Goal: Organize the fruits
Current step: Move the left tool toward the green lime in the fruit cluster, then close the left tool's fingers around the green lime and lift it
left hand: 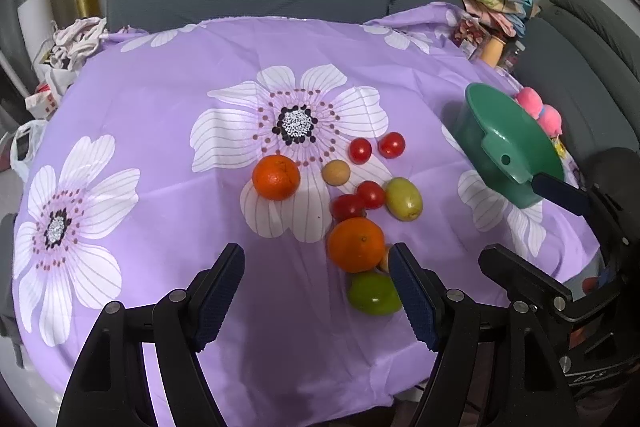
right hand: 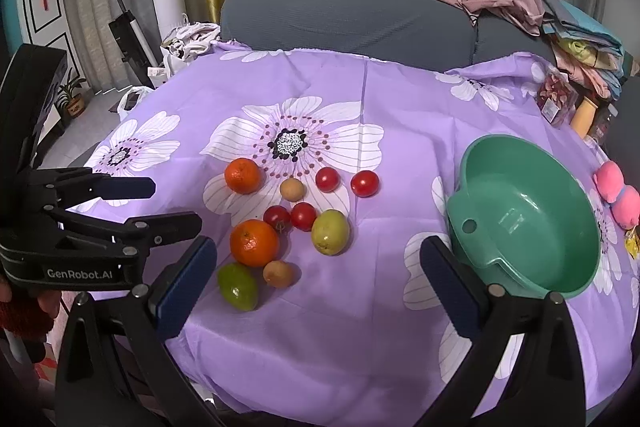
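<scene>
Both the left claw [left hand: 316, 291] and right claw [right hand: 318, 279] hover open and empty; every fruit, including the near orange [right hand: 254, 243], lies on the bench [right hand: 320, 347] beside an empty green bowl [right hand: 524, 211]: sorting not begun

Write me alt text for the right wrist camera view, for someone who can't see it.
Open right tongs hover over a purple flowered tablecloth holding loose fruit: two oranges, four cherry tomatoes, two green fruits and two small tan fruits. An empty green bowl sits to the right, and the open left tongs reach in from the left.
</scene>
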Available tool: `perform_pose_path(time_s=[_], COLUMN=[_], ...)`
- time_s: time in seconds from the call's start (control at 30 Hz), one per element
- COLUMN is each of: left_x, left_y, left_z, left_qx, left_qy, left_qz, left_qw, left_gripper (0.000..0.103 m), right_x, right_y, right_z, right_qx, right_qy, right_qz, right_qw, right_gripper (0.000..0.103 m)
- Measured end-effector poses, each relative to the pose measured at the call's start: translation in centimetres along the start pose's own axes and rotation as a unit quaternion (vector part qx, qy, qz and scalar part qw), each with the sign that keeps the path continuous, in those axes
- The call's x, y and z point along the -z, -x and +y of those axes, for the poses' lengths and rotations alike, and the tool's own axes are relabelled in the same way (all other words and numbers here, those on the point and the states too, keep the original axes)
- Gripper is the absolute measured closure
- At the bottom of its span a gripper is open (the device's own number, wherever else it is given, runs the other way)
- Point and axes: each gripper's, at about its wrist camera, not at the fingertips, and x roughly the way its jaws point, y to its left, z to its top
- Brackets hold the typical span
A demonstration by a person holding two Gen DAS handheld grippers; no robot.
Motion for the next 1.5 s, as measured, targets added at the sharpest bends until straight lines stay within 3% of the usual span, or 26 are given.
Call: perform_pose_path(time_s=[0.73,1.07,1.17,1.5], left_x=[0.3,1.1,1.2,1.7], left_y=[-1.8,-2.7,-3.2,-4.1], left_z=[0.4,0.4,0.5,-0.6], left_qx=[0.033,0.048,0.058,0.109], left_qy=[0.011,0.001,0.005,-0.009], left_qz=[0.031,0.045,0.052,0.077], left_qw=[0.9989,0.9979,0.9970,0.9911], left_gripper=[0.029,0.029,0.037,0.043], right_x=[0.5,2.8,3.5,4.8], right_y=[-1.4,-3.6,-4.4,-5.1], right_z=[0.0,-0.4,-0.4,0.8], right_qx=[-0.041,-0.113,-0.137,-0.205], right_qy=[-0.016,-0.031,-0.038,-0.025], right_qz=[0.017,0.064,0.076,0.090], right_qw=[0.999,0.991,0.987,0.974], right_gripper=[0.002,0.016,0.022,0.042])
